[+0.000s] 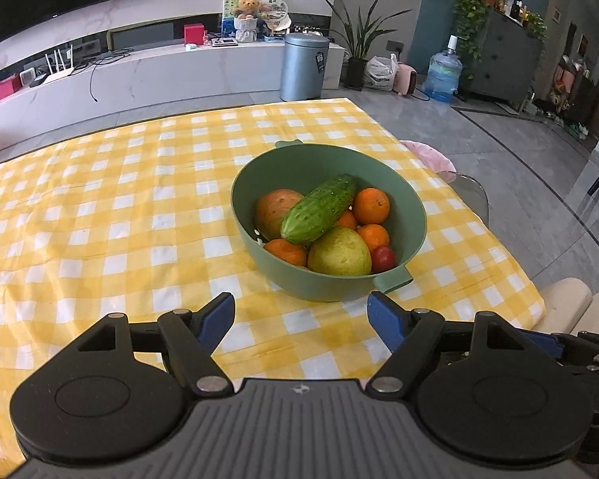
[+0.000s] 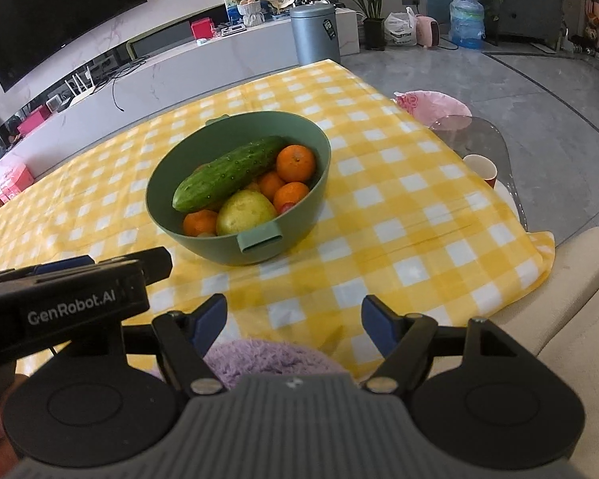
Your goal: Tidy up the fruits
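The green bowl (image 1: 415, 215) is being seen at centre frame on the checked cloth (image 1: 100, 219), heaped, the cucumber (image 1: 319, 208) lying across the oranges (image 1: 371, 205); the left gripper (image 1: 300, 311) and right gripper (image 2: 294, 319) are being held spread and empty below it; if the cucumber is pinched off-centre, fruit is likely being rolled out.

Black gripper (image 1: 300, 311), blue pads (image 1: 219, 313), silver screws.
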`<state>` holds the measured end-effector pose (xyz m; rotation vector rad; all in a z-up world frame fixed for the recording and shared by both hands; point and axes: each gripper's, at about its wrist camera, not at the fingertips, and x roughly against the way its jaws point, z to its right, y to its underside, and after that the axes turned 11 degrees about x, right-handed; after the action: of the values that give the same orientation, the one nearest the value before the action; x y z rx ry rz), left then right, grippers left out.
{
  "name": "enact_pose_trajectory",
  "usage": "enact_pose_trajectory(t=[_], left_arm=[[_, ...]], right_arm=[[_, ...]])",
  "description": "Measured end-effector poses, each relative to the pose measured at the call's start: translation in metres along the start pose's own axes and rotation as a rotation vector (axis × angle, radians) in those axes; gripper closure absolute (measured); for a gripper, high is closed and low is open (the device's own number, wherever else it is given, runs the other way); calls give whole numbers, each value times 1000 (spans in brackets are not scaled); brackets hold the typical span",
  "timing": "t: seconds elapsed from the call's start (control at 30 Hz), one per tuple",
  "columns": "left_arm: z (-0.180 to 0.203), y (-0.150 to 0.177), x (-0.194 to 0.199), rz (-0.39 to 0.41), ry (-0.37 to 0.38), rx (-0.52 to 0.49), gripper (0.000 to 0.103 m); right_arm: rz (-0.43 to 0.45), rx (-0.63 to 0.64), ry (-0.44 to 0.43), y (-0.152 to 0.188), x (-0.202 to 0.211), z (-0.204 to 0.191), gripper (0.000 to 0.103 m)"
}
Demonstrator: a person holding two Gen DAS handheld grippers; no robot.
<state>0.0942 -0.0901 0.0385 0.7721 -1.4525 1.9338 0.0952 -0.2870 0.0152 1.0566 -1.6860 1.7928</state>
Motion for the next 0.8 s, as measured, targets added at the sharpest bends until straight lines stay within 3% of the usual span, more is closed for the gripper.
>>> enact_pose_trajectory(t=[0.23,0.8], left_arm=[[-4,2,-5,-30,38,44,15],[-5,5,-4,-22,34,59,15]], right_arm=[[-4,-1,3,-1,-2,-1,32],[-8,8,10,0,-4,-2,32]])
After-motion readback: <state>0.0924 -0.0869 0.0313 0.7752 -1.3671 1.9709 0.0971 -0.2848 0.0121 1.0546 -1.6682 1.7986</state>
